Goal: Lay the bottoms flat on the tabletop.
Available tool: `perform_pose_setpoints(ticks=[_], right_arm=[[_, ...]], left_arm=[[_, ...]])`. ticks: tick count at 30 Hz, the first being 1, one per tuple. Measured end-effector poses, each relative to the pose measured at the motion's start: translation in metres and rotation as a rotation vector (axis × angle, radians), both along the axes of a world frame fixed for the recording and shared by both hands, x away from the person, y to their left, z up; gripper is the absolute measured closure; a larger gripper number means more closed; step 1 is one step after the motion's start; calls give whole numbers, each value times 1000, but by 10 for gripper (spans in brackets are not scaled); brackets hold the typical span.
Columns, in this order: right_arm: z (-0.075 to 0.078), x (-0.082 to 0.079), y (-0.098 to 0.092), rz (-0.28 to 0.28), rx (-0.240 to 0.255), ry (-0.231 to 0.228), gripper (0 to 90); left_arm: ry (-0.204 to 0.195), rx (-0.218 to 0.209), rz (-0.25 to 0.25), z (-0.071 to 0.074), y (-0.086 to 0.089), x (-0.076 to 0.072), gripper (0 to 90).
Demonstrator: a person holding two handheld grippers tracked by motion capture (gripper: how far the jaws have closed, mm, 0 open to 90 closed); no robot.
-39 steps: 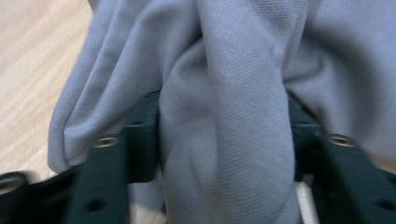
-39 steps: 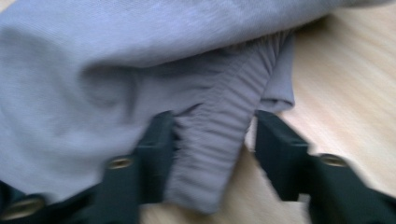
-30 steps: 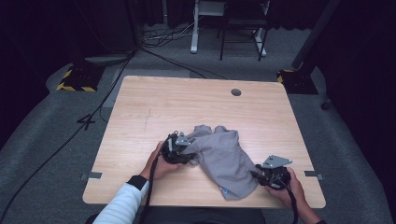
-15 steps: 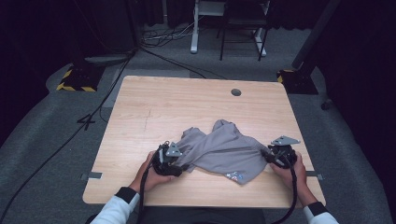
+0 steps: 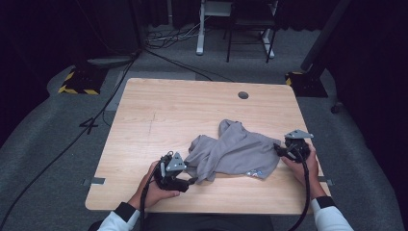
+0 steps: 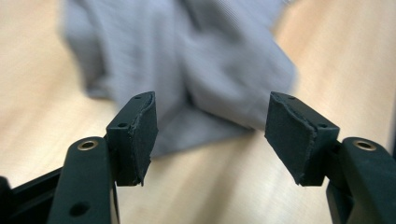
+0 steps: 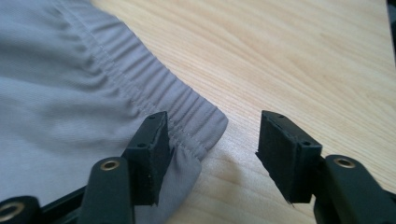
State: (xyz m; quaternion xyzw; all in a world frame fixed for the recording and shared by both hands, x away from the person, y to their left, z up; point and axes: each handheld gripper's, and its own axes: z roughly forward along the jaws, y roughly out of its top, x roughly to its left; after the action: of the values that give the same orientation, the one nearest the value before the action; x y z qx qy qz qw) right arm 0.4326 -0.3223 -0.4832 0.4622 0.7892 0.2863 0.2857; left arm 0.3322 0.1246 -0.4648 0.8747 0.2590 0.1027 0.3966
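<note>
Both my hands have drawn apart since a second ago, spreading the crumpled grey cloth garment (image 5: 231,151) across the table's near middle; left gripper (image 5: 188,181) and right gripper (image 5: 279,150) have just been opening, jaws spread, nothing pinched. I judge the release done; next, re-grip an edge to flatten.

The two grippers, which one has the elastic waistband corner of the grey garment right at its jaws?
The right gripper: the ribbed waistband corner lies by its open jaws. The left gripper faces a plain fabric fold.

sleeves: white, dark cuffs | hand-held gripper (image 5: 188,181): black, grey three-cornered plate, black cable
</note>
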Motion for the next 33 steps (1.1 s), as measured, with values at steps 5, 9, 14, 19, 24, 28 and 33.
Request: perform_pose_setpoints(ticks=[5, 9, 14, 19, 24, 28, 33], right_arm=[[12, -16, 1, 85, 84, -25, 413], [6, -27, 19, 206, 101, 34, 381], [-3, -35, 41, 299, 56, 74, 366], [-10, -33, 44, 316, 99, 120, 400], [-9, -29, 35, 265, 91, 109, 498], [-9, -22, 18, 142, 94, 99, 518], [-8, -16, 2, 63, 101, 103, 519]], left_arm=[[-75, 39, 111, 4, 1, 29, 286], [-66, 13, 131, -1, -1, 50, 269], [-15, 20, 104, -11, -15, 76, 260], [41, 32, 88, -22, -25, 88, 380], [43, 85, 47, -23, -22, 85, 546], [46, 100, 36, -18, -11, 77, 674], [59, 100, 17, -17, -3, 59, 702]])
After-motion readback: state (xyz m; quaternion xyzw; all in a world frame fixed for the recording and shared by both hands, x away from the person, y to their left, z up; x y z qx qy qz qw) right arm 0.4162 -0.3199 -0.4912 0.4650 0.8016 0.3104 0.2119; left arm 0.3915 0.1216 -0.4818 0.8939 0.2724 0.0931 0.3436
